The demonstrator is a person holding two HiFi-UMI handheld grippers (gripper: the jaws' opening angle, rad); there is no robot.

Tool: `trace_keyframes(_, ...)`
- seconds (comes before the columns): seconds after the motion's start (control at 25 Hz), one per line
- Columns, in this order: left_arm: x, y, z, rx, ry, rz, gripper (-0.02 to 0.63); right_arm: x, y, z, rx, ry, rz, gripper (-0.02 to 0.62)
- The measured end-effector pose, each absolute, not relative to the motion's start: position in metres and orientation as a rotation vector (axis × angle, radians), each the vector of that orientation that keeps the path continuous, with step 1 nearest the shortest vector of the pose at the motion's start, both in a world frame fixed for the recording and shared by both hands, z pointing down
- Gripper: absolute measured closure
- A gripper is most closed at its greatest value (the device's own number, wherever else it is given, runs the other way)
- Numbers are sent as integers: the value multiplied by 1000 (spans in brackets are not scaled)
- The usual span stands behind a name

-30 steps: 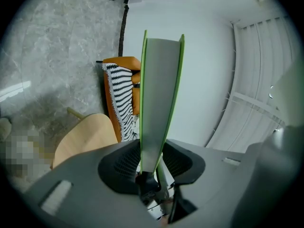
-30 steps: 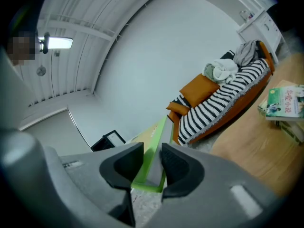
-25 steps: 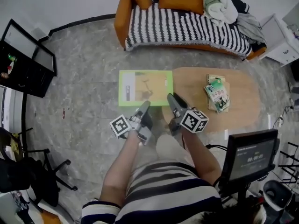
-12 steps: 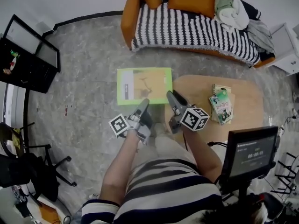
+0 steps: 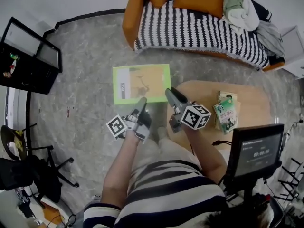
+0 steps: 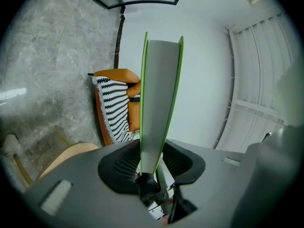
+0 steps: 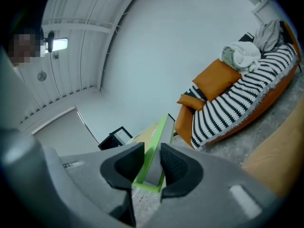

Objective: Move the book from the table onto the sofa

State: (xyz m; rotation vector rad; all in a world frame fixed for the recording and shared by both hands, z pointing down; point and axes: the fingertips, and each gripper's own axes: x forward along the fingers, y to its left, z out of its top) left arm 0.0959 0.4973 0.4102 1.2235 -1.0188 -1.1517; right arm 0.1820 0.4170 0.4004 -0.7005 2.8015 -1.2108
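Note:
The green book [image 5: 141,82] hangs flat over the floor, left of the wooden table [image 5: 249,101] and short of the striped sofa [image 5: 199,27]. My left gripper [image 5: 141,101] is shut on its near edge; in the left gripper view the book [image 6: 159,103] stands edge-on between the pads of the left gripper [image 6: 151,163]. My right gripper [image 5: 169,93] holds the near right corner. There the book [image 7: 156,132] sits between the pads of the right gripper [image 7: 152,163], whose jaws are closing on it. The sofa [image 7: 237,108] lies ahead.
Orange cushions and a heap of clothes [image 5: 242,8] lie on the sofa. Smaller books [image 5: 225,112] rest on the table. A black glass cabinet [image 5: 28,56] stands at the left, an office chair [image 5: 28,175] at lower left, a monitor [image 5: 256,151] at lower right.
Both grippers have carried the book to the left, off the table's edge and out over the floor. The grip on the book looks the same.

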Motion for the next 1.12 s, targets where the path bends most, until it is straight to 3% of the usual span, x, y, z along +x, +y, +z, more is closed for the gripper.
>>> trace_keyframes(1.12,-3,418,404,1287,-847,-1013,462,97,358,392,-944,2691,-1154,499)
